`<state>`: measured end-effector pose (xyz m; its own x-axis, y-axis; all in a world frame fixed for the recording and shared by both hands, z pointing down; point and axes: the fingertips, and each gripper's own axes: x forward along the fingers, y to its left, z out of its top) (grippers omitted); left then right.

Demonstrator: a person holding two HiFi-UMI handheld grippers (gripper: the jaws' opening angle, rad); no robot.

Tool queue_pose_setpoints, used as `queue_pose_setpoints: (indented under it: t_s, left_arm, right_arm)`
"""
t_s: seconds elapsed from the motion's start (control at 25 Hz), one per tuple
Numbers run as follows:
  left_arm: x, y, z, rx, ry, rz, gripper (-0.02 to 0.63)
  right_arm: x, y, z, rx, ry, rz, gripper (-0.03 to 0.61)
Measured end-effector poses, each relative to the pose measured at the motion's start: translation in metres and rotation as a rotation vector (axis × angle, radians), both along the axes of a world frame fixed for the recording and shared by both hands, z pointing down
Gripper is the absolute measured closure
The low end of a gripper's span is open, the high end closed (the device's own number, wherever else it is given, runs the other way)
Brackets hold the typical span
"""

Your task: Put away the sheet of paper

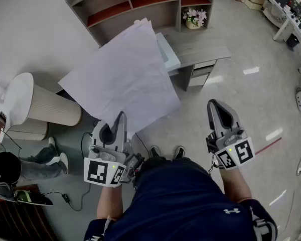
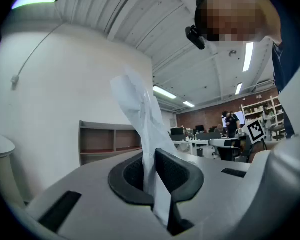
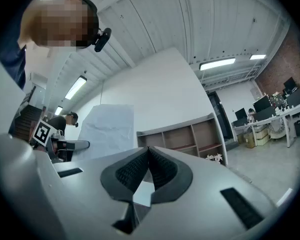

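Observation:
A large white sheet of paper (image 1: 121, 77) hangs in the air in front of me, over the floor. My left gripper (image 1: 121, 117) is shut on its near bottom edge. In the left gripper view the sheet (image 2: 142, 114) rises edge-on from between the black pads (image 2: 176, 174). My right gripper (image 1: 216, 105) is shut and holds nothing, off to the right of the sheet. In the right gripper view its pads (image 3: 162, 170) meet at the tip, and the sheet (image 3: 109, 129) shows at the left.
A grey shelf unit with red boards (image 1: 135, 4) stands against the far wall, a small grey desk (image 1: 198, 54) with a flower pot (image 1: 194, 18) beside it. A round white stand (image 1: 32, 107) is at the left, with another person (image 1: 20, 167) seated near it. Cables lie on the floor.

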<state>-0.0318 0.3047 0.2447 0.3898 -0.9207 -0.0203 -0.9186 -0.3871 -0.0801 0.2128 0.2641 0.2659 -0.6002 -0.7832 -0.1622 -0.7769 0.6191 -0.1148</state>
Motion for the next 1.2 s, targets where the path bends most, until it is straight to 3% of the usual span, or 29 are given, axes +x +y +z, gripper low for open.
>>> queue_pose_setpoints:
  t_s: [0.52, 1.2]
  left_arm:
    - [-0.009, 0.006, -0.001, -0.007, -0.021, -0.033, 0.578]
    - [-0.013, -0.013, 0.007, -0.044, -0.04, -0.114, 0.578]
  right_arm:
    - [-0.012, 0.002, 0.0, -0.01, -0.005, -0.038, 0.565]
    - [0.013, -0.025, 0.017, -0.067, -0.028, -0.035, 0.563]
